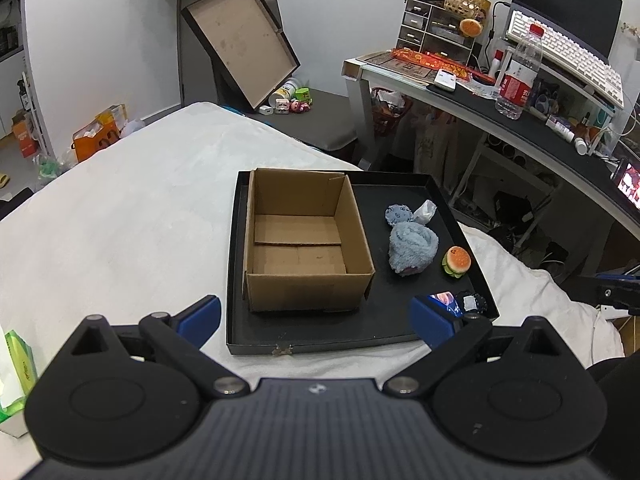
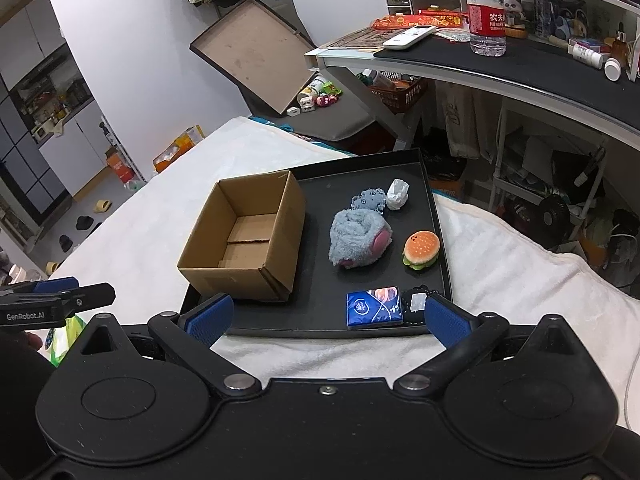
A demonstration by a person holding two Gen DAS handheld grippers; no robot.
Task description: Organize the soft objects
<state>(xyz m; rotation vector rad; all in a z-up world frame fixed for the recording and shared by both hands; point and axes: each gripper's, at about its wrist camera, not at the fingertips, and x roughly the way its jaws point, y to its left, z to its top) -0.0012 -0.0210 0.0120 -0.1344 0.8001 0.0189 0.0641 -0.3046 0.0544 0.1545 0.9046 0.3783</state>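
Cardboard box (image 2: 244, 236) (empty) left on tray (image 2: 424, 168), plush toys (image 2: 358, 240) right; both jaws wide, nothing held.

White-blanketed bed (image 2: 160, 216) carries black tray (image 2: 424, 200); green tissue pack (image 1: 16, 376) beside it.

An open, empty brown cardboard box (image 2: 244, 240) stands upright at nine o'clock on the black tray (image 2: 434, 216). A fluffy blue-grey plush (image 2: 358, 240) lies centre; a burger-shaped plush (image 2: 421, 249) at three o'clock; a crumpled white tissue (image 2: 397, 194) at one o'clock; a blue tissue packet (image 2: 374, 307) at five o'clock.
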